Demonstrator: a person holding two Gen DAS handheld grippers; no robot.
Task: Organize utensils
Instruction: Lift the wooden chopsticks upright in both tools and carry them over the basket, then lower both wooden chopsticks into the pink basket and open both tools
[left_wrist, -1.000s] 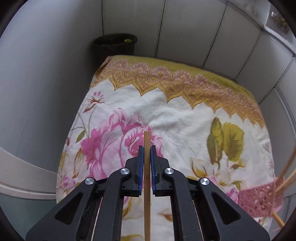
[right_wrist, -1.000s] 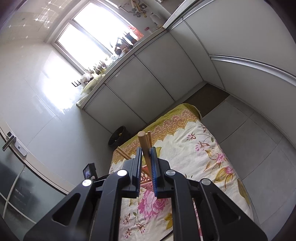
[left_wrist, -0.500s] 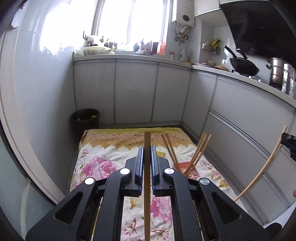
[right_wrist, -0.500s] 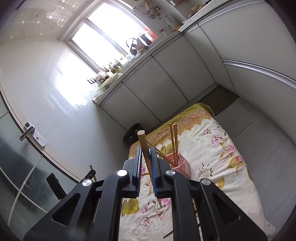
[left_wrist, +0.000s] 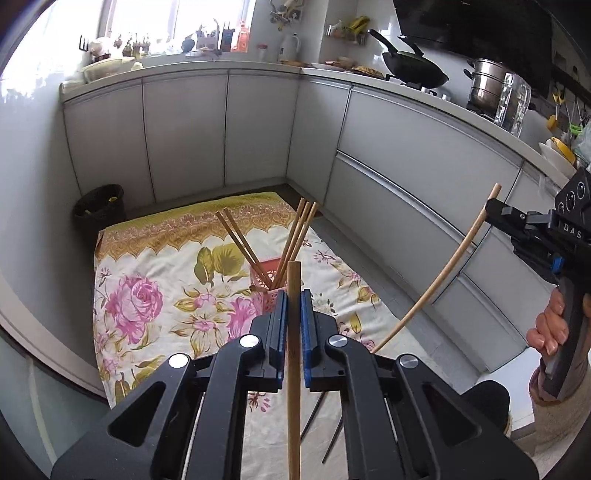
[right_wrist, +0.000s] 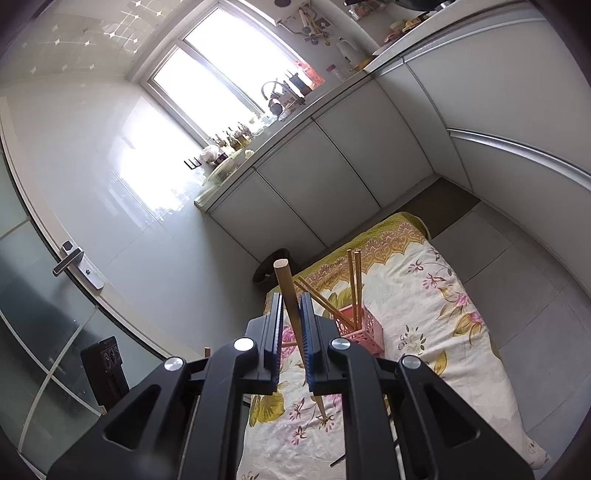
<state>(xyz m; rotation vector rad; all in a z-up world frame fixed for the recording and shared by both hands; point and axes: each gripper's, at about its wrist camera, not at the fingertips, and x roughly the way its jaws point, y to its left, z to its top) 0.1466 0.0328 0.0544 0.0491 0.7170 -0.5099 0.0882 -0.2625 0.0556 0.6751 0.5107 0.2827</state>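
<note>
My left gripper is shut on a wooden chopstick that runs along its jaws. My right gripper is shut on another wooden chopstick, held tilted; it also shows in the left wrist view, with the right gripper at the far right. A pink perforated holder stands on the floral cloth with several chopsticks upright in it. It shows in the right wrist view too. Both grippers are held high above the cloth.
A black bin stands at the cloth's far left corner. Grey kitchen cabinets line the back and right. Two dark utensils lie on the cloth near me. A glass door with a handle is at the left.
Both grippers have risen and tilted up with their chopsticks. The left view went from the cloth close up to the whole kitchen, and the holder now sits ahead of both.
</note>
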